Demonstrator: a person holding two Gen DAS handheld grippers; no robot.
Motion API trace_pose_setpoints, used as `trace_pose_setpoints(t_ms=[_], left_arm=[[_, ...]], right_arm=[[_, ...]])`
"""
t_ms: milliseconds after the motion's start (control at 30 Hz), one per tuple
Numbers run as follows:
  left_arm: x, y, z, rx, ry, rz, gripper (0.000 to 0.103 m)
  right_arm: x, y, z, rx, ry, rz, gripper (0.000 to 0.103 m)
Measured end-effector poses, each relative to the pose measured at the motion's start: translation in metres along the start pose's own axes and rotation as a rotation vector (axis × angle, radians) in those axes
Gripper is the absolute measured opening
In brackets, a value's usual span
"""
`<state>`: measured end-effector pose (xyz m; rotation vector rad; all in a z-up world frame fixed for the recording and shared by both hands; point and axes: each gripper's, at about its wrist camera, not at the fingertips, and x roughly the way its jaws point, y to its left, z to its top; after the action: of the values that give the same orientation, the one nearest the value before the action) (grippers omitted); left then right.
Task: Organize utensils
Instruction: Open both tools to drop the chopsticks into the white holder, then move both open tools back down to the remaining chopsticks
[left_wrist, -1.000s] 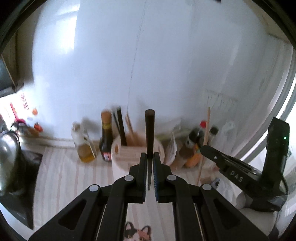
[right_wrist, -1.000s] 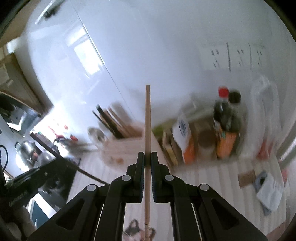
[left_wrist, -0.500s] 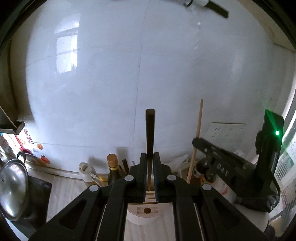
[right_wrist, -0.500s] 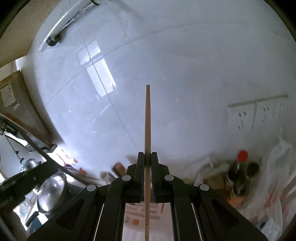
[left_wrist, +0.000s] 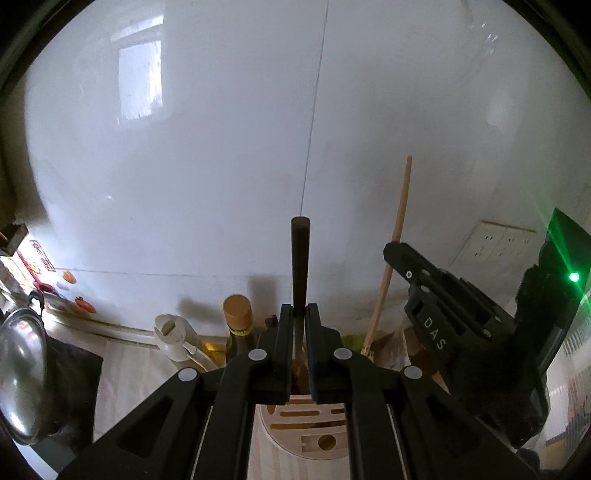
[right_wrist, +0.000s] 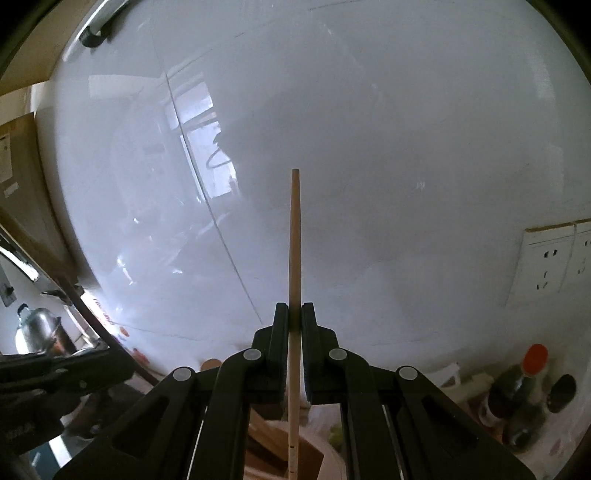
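Note:
My left gripper is shut on a dark-handled utensil that stands upright, its lower end hidden between the fingers above the round wooden utensil holder with slots in its top. My right gripper is shut on a thin light wooden stick, held upright over the holder's open compartment. In the left wrist view the right gripper and its stick stand to the right of the holder.
A white tiled wall fills both views. Bottles stand behind the holder, a steel pot lid at left. Sauce bottles and wall sockets are at right. A kettle is far left.
Both grippers have tilted up and moved closer over the holder. The holder has slid from mid-view to the bottom edge; both utensils stay gripped.

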<state>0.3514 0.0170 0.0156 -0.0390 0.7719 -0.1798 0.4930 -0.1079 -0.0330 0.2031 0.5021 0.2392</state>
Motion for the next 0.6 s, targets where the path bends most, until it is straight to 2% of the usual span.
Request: trace_pose_setpoints(t_ms=[100, 200, 267, 300, 367, 400, 433, 500, 567, 600], left_arm=[[0.007, 0.001, -0.004, 0.005, 0.028, 0.003, 0.004], [0.007, 0.003, -0.005, -0.005, 0.033, 0.016, 0.009], [0.004, 0.004, -0.006, -0.013, 0.036, 0.039, 0.009], [0.004, 0.005, -0.006, -0.014, 0.036, 0.054, 0.012], [-0.003, 0.008, -0.007, -0.019, 0.021, 0.088, 0.040], [-0.007, 0.010, -0.008, -0.027, 0.011, 0.107, 0.070], [-0.012, 0.013, -0.009, -0.039, -0.002, 0.126, 0.089], [-0.022, 0.020, -0.013, -0.063, -0.032, 0.138, 0.090], [-0.031, 0.025, -0.019, -0.076, -0.051, 0.151, 0.090], [-0.034, 0.027, -0.024, -0.077, -0.059, 0.160, 0.094]], right_arm=[[0.005, -0.001, -0.009, -0.008, -0.016, 0.003, 0.007], [0.009, -0.002, -0.016, -0.016, -0.025, 0.017, 0.007], [0.010, -0.003, -0.022, -0.026, -0.010, 0.024, 0.007], [0.010, -0.004, -0.024, -0.022, 0.003, 0.025, 0.007], [0.009, -0.007, -0.026, -0.010, 0.033, 0.023, 0.008], [0.007, -0.007, -0.026, -0.006, 0.036, 0.020, 0.012], [0.002, -0.008, -0.026, -0.007, 0.039, 0.013, 0.018], [-0.007, -0.008, -0.026, -0.004, 0.038, 0.004, 0.042], [-0.018, -0.008, -0.025, -0.003, 0.052, -0.014, 0.046], [-0.026, -0.010, -0.026, -0.003, 0.057, -0.035, 0.050]])
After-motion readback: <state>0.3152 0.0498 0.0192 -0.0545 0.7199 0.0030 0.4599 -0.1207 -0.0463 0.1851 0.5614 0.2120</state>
